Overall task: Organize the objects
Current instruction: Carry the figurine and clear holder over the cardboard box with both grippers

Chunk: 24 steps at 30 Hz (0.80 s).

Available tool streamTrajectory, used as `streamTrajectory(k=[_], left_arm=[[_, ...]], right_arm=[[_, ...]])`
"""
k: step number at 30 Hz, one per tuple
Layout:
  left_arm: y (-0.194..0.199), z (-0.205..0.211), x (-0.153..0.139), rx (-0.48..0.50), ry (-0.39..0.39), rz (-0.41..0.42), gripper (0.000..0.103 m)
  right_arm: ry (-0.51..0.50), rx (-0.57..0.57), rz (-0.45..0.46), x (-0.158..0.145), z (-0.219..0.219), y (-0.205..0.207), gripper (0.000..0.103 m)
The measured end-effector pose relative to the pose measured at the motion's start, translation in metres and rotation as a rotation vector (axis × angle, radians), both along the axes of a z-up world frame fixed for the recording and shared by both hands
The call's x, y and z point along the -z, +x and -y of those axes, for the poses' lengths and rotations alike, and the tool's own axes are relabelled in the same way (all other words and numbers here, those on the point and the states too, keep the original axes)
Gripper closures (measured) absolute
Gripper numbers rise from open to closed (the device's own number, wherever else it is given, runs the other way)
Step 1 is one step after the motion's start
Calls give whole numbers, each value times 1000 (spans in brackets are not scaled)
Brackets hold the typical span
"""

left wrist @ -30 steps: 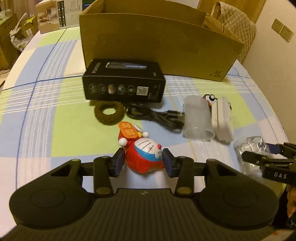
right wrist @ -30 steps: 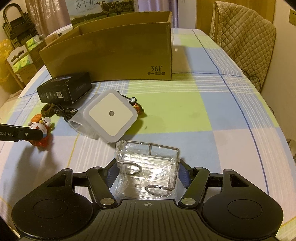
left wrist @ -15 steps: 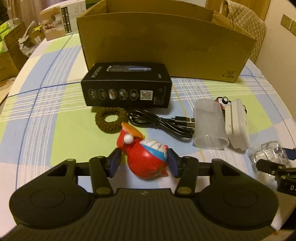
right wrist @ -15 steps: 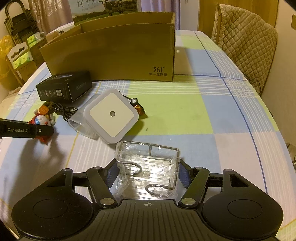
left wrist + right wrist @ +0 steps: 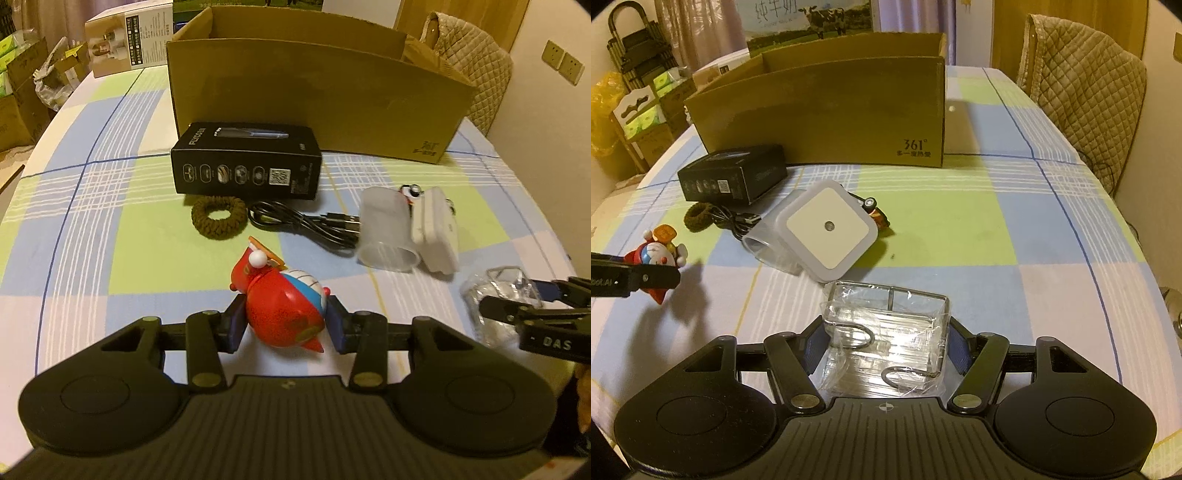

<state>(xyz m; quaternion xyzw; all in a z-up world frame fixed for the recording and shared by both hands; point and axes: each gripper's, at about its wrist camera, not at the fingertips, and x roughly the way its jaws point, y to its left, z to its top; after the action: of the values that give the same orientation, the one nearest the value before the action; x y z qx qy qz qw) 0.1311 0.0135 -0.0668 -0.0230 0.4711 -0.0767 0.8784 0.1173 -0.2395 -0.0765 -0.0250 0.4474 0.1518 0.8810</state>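
Note:
A red and blue cartoon-cat toy [image 5: 280,306] hangs tipped forward between the pads of my left gripper [image 5: 284,325], which is shut on it just above the checked tablecloth. The right wrist view shows the same toy [image 5: 653,254] at the far left, with a left fingertip [image 5: 646,277] in front of it. My right gripper [image 5: 886,345] is shut on a wire rack wrapped in clear plastic [image 5: 886,321] that rests low over the table. An open cardboard box [image 5: 314,96] stands at the back.
On the cloth lie a black product box [image 5: 247,170], a brown hair tie [image 5: 218,218], a black cable [image 5: 306,223], a translucent cup [image 5: 386,229], a white square night light [image 5: 827,229] and a small toy car [image 5: 877,214]. A padded chair [image 5: 1086,74] stands at the right.
The toy has tipped over forward in my left gripper and come up off the cloth, and the left gripper has shifted relative to the table. The right gripper and the rack have stayed put.

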Motion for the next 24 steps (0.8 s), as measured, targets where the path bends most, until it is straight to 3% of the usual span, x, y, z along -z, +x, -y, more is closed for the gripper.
streamTrajectory(k=[24], left_arm=[[-50,16,-64,26,-1,97,64]], right_arm=[[29,-47,121,-73,-3,-28,41]])
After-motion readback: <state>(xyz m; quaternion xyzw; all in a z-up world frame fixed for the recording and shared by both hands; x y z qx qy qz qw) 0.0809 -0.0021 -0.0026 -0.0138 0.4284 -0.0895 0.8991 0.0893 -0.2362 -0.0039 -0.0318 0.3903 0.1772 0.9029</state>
